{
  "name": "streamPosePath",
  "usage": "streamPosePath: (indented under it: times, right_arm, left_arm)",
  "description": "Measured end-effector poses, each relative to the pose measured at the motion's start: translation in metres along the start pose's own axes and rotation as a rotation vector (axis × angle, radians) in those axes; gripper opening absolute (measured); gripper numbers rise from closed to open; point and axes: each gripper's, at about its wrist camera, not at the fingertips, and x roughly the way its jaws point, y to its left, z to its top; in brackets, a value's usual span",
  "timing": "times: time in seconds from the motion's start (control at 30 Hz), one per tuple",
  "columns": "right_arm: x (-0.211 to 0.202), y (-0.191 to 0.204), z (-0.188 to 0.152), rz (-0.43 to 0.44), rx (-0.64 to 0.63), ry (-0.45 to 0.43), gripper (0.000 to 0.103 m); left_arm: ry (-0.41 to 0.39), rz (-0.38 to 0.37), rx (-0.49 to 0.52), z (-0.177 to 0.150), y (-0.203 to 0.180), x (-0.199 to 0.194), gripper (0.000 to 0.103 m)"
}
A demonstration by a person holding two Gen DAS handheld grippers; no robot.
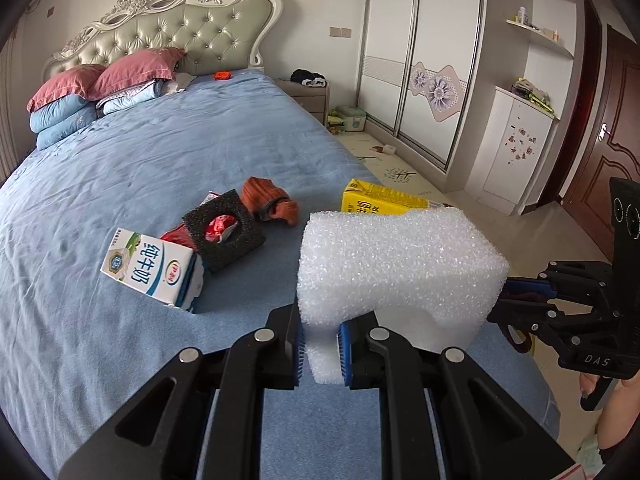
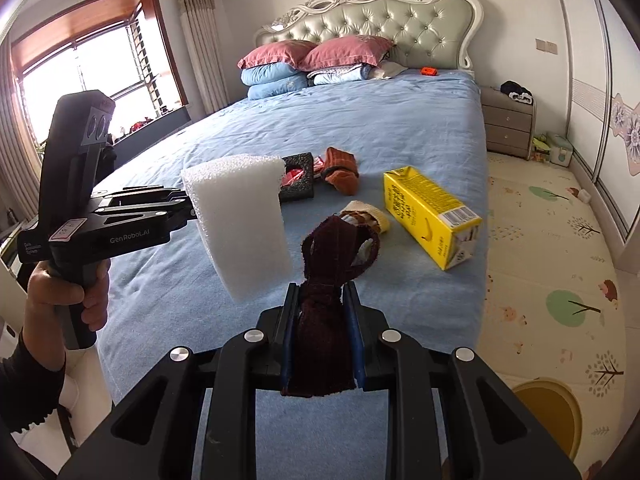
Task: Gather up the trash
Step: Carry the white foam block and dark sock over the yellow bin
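Left wrist view is showing the left gripper [image 1: 322,350] pinching a narrow tab of the white foam block [image 1: 400,272], its pads pressing into the foam and carrying it clear of the blue bed cover [image 1: 120,184]. Right wrist view is showing the right gripper [image 2: 322,334] clamping a dark maroon rag [image 2: 324,320], which is hanging out both ends of the narrow jaws. A hand [image 2: 68,292] is gripping the left tool's handle at the edge of that view.

Just beyond the rag, a small cream-and-brown wrapper [image 2: 366,216] is lying on the cover, with a yellow carton [image 2: 430,216] beside it. Farther in, a white milk carton [image 1: 154,268] is resting against a black foam square [image 1: 224,232] with a red wrapper [image 1: 218,228] showing through its hole, and an orange sock [image 1: 272,202] is sitting just behind.

I judge this as the carry-off step: both tongs are loaded and several pieces are waiting on the bed. No bin is plainly showing; a round yellow shape [image 2: 548,416] on the floor mat might be one, though I cannot tell. The next move is calling for both loads to go to a container and be released before returning for the cartons.
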Motion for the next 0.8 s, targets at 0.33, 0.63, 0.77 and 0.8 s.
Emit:
streamPosePath:
  times: [0.33,0.63,0.77,0.8]
  right_arm:
    - [-0.085,-0.076,-0.046,-0.162,0.119,-0.054,0.022]
    - [-0.142,-0.148,-0.099,-0.316,0.235,-0.040,0.022]
    - [-0.156,-0.176,-0.126,-0.351,0.290,-0.022,0.022]
    - [-0.157,-0.181,-0.131,-0.357,0.302,-0.015,0.022]
  left_arm:
    - [0.048,-0.160,0.147,0.008,-0.117,0.030,0.014]
    - [0.132,-0.289,0.266,0.007,-0.228,0.081,0.014]
    - [0.182,-0.332,0.309,0.006,-0.269,0.107,0.014]
    - [0.194,-0.341,0.320,0.005,-0.279,0.114,0.014]
